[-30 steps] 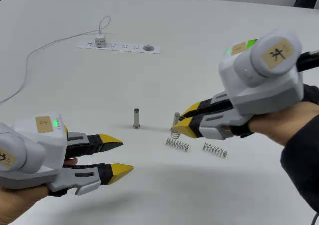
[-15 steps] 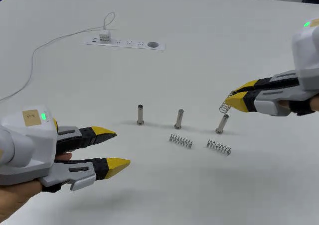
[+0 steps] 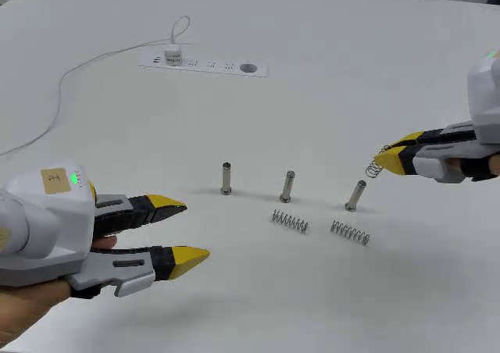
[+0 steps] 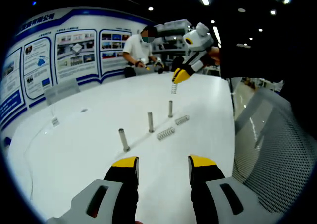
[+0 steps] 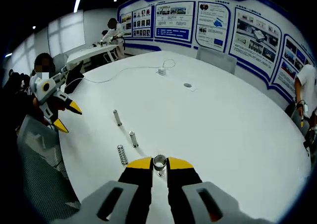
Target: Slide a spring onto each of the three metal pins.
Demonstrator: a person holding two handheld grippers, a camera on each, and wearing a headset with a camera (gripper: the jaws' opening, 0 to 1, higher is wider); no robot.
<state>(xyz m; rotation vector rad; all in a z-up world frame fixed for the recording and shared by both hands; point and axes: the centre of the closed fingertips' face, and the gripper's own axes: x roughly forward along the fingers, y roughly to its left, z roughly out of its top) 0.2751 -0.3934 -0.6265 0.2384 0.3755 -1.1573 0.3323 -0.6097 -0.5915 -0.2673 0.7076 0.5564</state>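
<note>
Three metal pins stand upright in a row on the white table: left pin (image 3: 226, 178), middle pin (image 3: 287, 187), right pin (image 3: 355, 196). All three are bare. Two springs (image 3: 290, 221) (image 3: 349, 232) lie flat just in front of them. My right gripper (image 3: 387, 159) is shut on a third spring (image 3: 373, 168), which hangs just above and to the right of the right pin. In the right gripper view that spring (image 5: 159, 162) sits between the yellow tips. My left gripper (image 3: 183, 228) hovers open at the lower left, nothing between its fingers (image 4: 126, 162), pointing toward the pins (image 4: 150, 122).
A white power strip (image 3: 205, 64) with a plugged charger and a trailing cable (image 3: 70, 72) lies at the back of the table. People stand at another table in the background (image 4: 141, 45).
My right gripper has carried the spring from beside the middle pin up and to the right, to above the right pin. The left gripper stays open in about the same place.
</note>
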